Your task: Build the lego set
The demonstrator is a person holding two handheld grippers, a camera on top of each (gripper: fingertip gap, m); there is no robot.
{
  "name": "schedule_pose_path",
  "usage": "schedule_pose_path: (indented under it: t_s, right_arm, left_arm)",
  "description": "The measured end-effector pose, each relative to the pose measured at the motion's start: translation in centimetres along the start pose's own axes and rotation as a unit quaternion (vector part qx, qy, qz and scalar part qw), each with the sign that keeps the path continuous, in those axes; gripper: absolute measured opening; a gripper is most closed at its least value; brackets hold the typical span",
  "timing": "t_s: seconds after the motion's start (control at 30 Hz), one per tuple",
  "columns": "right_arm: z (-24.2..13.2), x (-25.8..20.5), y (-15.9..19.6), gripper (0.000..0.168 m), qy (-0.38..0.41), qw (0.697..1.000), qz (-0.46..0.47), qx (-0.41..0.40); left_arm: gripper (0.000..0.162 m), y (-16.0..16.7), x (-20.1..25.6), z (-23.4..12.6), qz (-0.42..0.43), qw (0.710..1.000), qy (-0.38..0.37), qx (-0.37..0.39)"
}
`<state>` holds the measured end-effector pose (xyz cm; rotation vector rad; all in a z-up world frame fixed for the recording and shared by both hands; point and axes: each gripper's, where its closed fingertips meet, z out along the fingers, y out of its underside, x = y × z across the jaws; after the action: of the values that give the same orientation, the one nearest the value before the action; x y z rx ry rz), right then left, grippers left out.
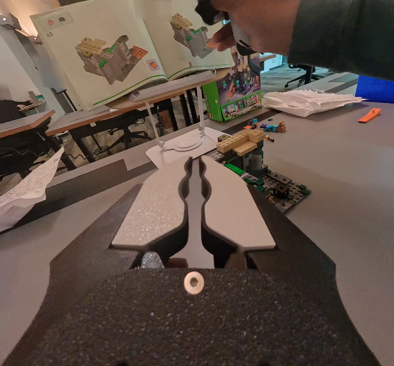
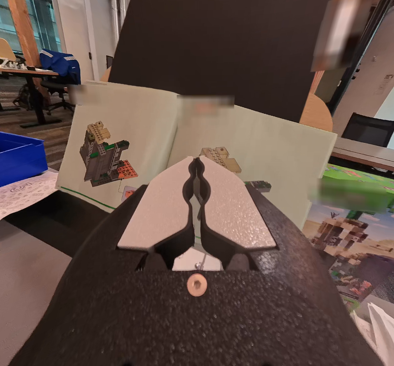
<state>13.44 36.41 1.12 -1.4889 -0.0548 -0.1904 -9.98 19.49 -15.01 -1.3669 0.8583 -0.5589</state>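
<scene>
The part-built lego model (image 1: 251,163), tan on top with grey and green below, stands on its dark studded baseplate (image 1: 285,193) just right of my left gripper (image 1: 195,159). That gripper hovers over the grey table with its jaws nearly together and nothing between them. The instruction booklet (image 1: 128,52) lies open on a white stand (image 1: 181,144). A hand (image 1: 255,20) holds the right gripper up at the booklet's right page. In the right wrist view my right gripper (image 2: 196,159) is shut, tips touching, in front of the booklet (image 2: 128,142). I cannot tell whether it pinches a page.
The green lego box (image 1: 236,97) stands behind the model and also shows in the right wrist view (image 2: 351,249). Loose coloured pieces (image 1: 266,127), an orange brick separator (image 1: 370,115), white paper bags (image 1: 309,101) and a blue bin (image 2: 19,159) lie around. Crumpled paper (image 1: 27,189) sits far left. There is about 35 cm between the tips of the two grippers.
</scene>
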Motion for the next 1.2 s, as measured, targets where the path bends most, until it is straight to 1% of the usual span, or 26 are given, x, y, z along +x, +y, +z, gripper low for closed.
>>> schedule_pose_path:
  t_s: [0.03, 0.13, 0.27, 0.47, 0.53, 0.63, 0.73, 0.8, 0.87, 0.93, 1.07, 1.2]
  right_arm:
    - [-0.6, -0.1, 0.0, 0.0, -0.003, 1.0, 0.002, 0.003]
    - [-3.0, -0.7, 0.4, 0.0, -0.021, 1.0, 0.008, 0.004]
    - [-7.2, -2.2, 1.9, 0.0, -0.058, 0.998, -0.014, -0.003]
    - [-14.8, -5.0, 6.6, 0.0, -0.128, 0.991, -0.007, -0.041]
    - [-17.5, -6.0, 8.2, 0.004, -0.146, 0.988, -0.001, -0.054]
    - [-21.6, -7.9, 10.1, 0.005, -0.172, 0.983, 0.011, -0.068]
    - [-24.5, -9.7, 12.0, 0.004, -0.192, 0.978, 0.025, -0.074]
    - [-25.5, -10.7, 13.0, 0.0, -0.208, 0.975, 0.043, -0.067]
    - [-26.0, -11.6, 13.8, 0.0, -0.232, 0.969, 0.058, -0.063]
    - [-26.3, -12.1, 13.9, 0.0, -0.249, 0.964, 0.065, -0.065]
    - [-26.6, -11.9, 13.9, 0.0, -0.246, 0.966, 0.058, -0.06]
    - [-26.8, -11.2, 13.1, 0.0, -0.238, 0.968, 0.059, -0.045]
  left_arm:
    - [0.001, -0.1, 0.1, -0.1, 0.0, 1.0, 0.002, 0.002]
    - [0.0, 0.2, 0.2, -0.1, -0.002, 1.0, 0.004, -0.003]
    - [0.005, 0.4, 0.4, 0.1, -0.004, 1.0, 0.006, -0.007]
    - [0.008, 0.5, 0.5, 0.2, 0.003, 1.0, 0.006, -0.004]
    - [0.01, 0.7, 0.5, 0.3, 0.002, 1.0, 0.006, -0.008]
    - [0.011, 1.0, 0.6, 0.4, 0.003, 1.0, 0.01, -0.012]
    - [0.009, 1.0, 0.8, 0.4, 0.004, 1.0, 0.016, -0.013]
    - [0.004, 1.1, 1.0, 0.4, 0.001, 1.0, 0.019, -0.016]
    - [0.0, 1.2, 1.1, 0.5, 0.003, 1.0, 0.023, -0.017]
    - [0.0, 1.3, 1.3, 0.5, 0.006, 0.999, 0.025, -0.02]
    - [0.0, 1.2, 1.4, 0.5, 0.013, 1.0, 0.021, -0.018]
    - [0.0, 1.5, 1.7, 0.5, 0.018, 0.999, 0.023, -0.026]
